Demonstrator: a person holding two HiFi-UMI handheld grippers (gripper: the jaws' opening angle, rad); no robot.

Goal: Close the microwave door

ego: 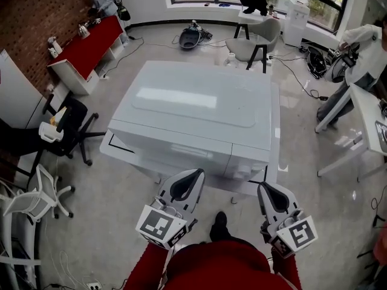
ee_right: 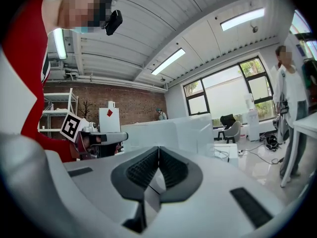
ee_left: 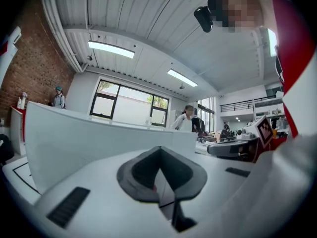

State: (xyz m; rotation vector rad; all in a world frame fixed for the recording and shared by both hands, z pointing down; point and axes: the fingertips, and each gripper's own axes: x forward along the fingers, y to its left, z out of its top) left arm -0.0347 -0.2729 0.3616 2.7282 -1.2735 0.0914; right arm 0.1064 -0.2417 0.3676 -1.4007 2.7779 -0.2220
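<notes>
The white box-shaped microwave [ego: 199, 107] stands on the white worktop [ego: 113, 151], its front door [ego: 172, 153] flush with the body. The left gripper [ego: 188, 180] and right gripper [ego: 271, 193] are held near that front, each with jaws together and nothing between them.

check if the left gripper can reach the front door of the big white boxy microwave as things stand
Probably yes: the left gripper, jaws shut, hangs right in front of the big white boxy microwave, close to its front door, and nothing visible lies between them.
</notes>
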